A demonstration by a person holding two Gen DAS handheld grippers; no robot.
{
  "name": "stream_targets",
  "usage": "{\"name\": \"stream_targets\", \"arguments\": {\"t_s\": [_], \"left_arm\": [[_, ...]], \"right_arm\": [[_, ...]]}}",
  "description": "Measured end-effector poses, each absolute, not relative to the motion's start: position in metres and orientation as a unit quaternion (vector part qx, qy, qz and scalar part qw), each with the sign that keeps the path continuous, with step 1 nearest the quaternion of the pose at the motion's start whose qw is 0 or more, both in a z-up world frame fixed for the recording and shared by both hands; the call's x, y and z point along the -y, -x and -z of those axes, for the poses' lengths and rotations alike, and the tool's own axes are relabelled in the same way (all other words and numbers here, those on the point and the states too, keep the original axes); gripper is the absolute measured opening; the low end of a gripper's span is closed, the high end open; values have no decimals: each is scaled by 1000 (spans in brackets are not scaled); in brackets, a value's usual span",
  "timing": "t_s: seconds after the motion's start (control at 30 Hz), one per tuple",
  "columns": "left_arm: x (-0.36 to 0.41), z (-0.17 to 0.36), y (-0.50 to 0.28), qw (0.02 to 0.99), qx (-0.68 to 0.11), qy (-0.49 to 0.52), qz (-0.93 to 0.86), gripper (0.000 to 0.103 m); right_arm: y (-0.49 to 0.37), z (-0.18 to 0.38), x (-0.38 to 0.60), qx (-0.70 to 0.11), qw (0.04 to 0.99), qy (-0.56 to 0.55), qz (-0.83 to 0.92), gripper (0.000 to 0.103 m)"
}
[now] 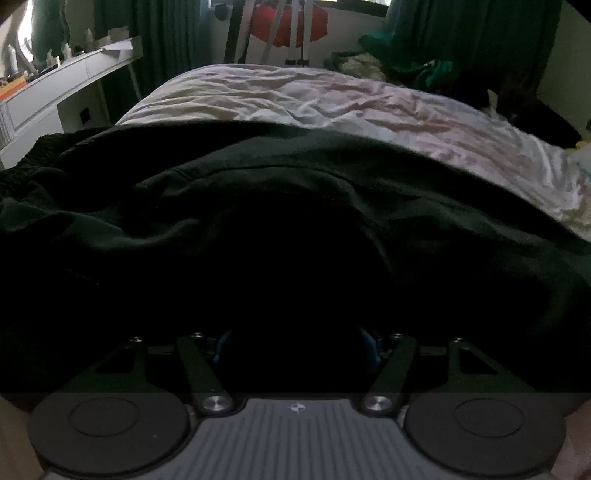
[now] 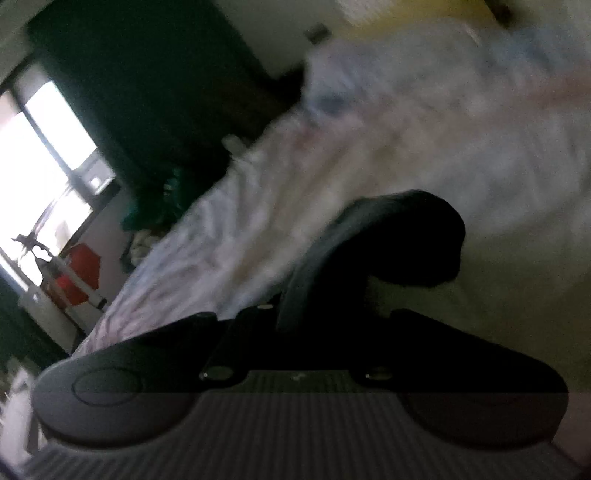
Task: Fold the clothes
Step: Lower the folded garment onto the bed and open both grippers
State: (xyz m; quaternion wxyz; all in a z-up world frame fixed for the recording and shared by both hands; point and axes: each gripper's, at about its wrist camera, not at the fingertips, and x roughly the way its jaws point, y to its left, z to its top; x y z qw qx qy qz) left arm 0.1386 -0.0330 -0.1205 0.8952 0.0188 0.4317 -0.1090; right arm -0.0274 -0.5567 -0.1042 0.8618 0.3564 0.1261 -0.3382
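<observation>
A black garment lies spread across the near part of the bed and fills most of the left wrist view. My left gripper is pushed low into it. Its linkage arms and blue finger bases stand wide apart, so it is open, and the fingertips are lost in the dark cloth. In the blurred, tilted right wrist view my right gripper is shut on a curled strip of the black garment, lifted above the pale bedsheet.
The crumpled white and pink bedsheet stretches beyond the garment. A white desk with small items stands at the left. A red object on a stand, green curtains and a heap of clothes lie at the back.
</observation>
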Motion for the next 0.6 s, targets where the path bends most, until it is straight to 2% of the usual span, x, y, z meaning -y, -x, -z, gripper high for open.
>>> {"name": "stream_targets", "arguments": {"t_s": [0.23,0.37,0.47,0.6], "left_arm": [[-6,66,-124,920,-375,21,109,66],[-42,36,-109,937,-332,39,103,67],[-66,20,-97,948,-303,41,85,67],[-103,14,-89,951,-290,81,75,67]], "right_arm": [[-27,-11,457,-90,939,-171,284,13],[-60,-41,356,-80,972,-44,218,13],[-84,-32,277,-93,983,28,158,13],[-108,26,185,-154,981,83,81,13]]}}
